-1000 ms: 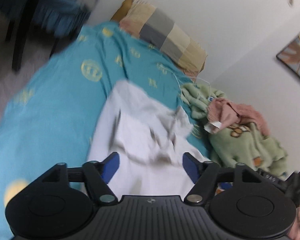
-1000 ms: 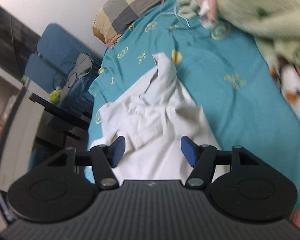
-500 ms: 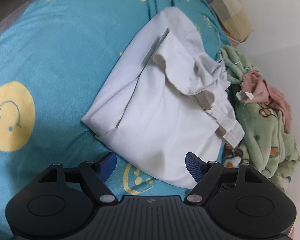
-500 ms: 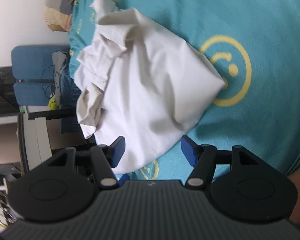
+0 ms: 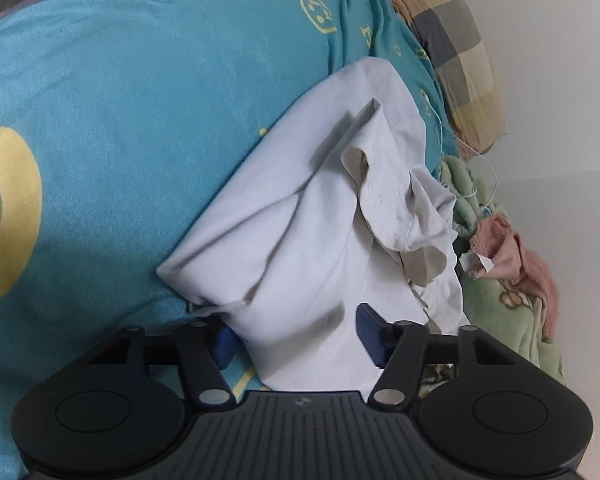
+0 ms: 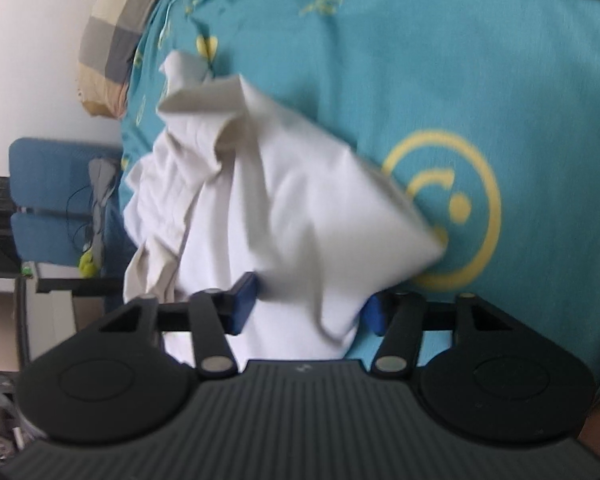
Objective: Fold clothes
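Note:
A white garment (image 5: 320,232) lies roughly folded and rumpled on the teal bedsheet (image 5: 120,100). My left gripper (image 5: 296,340) is open, its blue pads on either side of the garment's near edge, which lies between them. In the right wrist view the same white garment (image 6: 284,216) lies bunched on the sheet (image 6: 460,60). My right gripper (image 6: 308,308) is open, and the garment's near edge lies between its pads. This view is blurred.
A checked pillow (image 5: 456,52) lies at the head of the bed by the white wall. A heap of green and pink clothes (image 5: 512,280) lies right of the white garment. A blue chair (image 6: 56,196) stands beside the bed.
Both grippers have dropped down and moved in to the white garment's near edge. The cloth now lies between the open pads of each. The garment has been folded into a smaller bundle.

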{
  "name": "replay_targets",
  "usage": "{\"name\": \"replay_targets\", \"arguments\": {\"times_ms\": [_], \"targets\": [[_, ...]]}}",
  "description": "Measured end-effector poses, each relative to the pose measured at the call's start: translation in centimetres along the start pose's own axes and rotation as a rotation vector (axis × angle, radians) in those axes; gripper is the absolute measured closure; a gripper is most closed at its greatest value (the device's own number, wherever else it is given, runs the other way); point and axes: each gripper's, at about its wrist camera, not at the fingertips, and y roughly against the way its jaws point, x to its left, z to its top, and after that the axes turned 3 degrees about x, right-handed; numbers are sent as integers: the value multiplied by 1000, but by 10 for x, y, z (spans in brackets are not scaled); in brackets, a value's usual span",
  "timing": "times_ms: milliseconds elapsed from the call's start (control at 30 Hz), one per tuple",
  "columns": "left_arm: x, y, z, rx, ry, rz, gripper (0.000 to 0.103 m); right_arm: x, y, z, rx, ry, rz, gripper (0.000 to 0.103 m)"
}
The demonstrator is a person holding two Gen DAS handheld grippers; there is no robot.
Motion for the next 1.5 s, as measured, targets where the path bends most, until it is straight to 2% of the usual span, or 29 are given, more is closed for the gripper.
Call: {"name": "replay_targets", "arguments": {"times_ms": [33, 67, 100, 167, 267, 433, 600, 767, 867, 933, 1033, 1167, 1267, 1500], "targets": [[-1, -1, 0, -9, -6, 4, 58, 4, 5, 0, -12, 18, 11, 78], [-1, -2, 0, -17, -12, 7, 66, 8, 10, 1, -25, 36, 22, 83], [-3, -1, 1, -23, -17, 4, 69, 12, 15, 1, -37, 54, 33, 89], [-6, 3, 4, -35, -26, -7, 81, 20, 25, 1, -62, 90, 54, 92], [-19, 21, 4, -65, -48, -45, 86, 31, 40, 2, -100, 144, 87, 95], [-53, 68, -1, -124, -80, -117, 89, 50, 67, 2, -159, 230, 141, 96], [-85, 112, -29, -146, -124, -127, 89, 59, 109, -12, -178, 266, 198, 96], [-80, 147, -74, -106, -122, -115, 89, 37, 146, -41, -122, 251, 206, 96], [-61, 167, -97, -79, -92, -114, 89, 18, 161, -59, -77, 233, 183, 96], [-52, 173, -106, -68, -66, -118, 89, 10, 169, -67, -67, 227, 174, 95], [-55, 178, -107, -82, -112, -126, 89, 9, 173, -71, -88, 217, 181, 95], [-65, 176, -93, -86, -75, -143, 89, 23, 158, -53, -98, 167, 191, 95], [-75, 162, -67, -75, -30, -142, 88, 37, 141, -33, -91, 118, 192, 95], [-89, 97, 7, -49, 69, -122, 85, 65, 88, 18, -69, 11, 167, 94]]}}
